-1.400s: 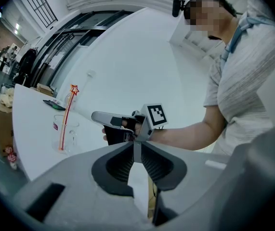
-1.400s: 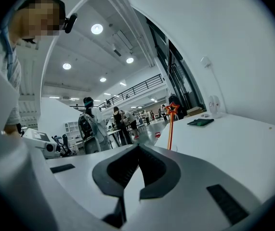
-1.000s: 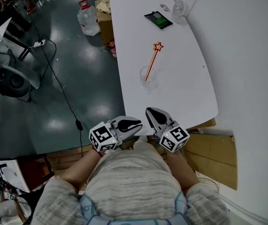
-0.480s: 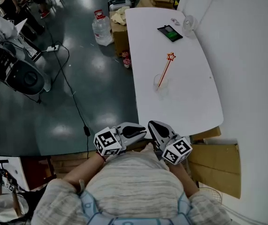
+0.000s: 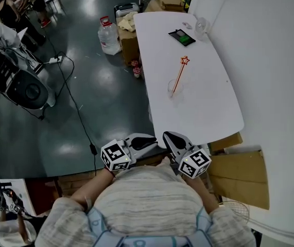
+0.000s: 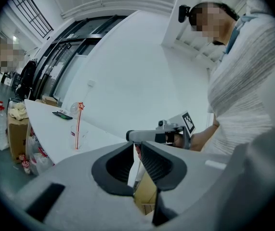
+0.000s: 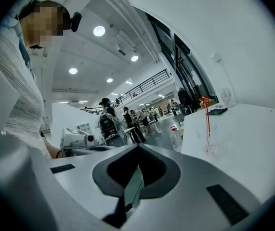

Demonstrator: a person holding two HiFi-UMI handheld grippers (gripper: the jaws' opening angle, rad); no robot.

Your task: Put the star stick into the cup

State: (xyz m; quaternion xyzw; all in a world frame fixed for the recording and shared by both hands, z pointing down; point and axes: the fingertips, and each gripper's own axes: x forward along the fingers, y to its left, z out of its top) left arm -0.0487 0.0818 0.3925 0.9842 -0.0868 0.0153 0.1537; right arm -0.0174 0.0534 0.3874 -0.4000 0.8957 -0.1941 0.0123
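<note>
The white table (image 5: 208, 102) fills the upper right of the head view, and the clear cup (image 5: 173, 88) sits near the middle of it. The star stick (image 5: 179, 74) already stands in that cup, leaning with its star toward the top of the frame. The task therefore looks finished, with nothing apparently left to do. Both tools hang low at the bottom centre, well apart from the cup, close against the person's waist and just off the table's near edge. The left gripper (image 5: 152, 140) and right gripper (image 5: 168, 137) point toward each other. Each has its jaws closed together and grasps nothing.
</note>
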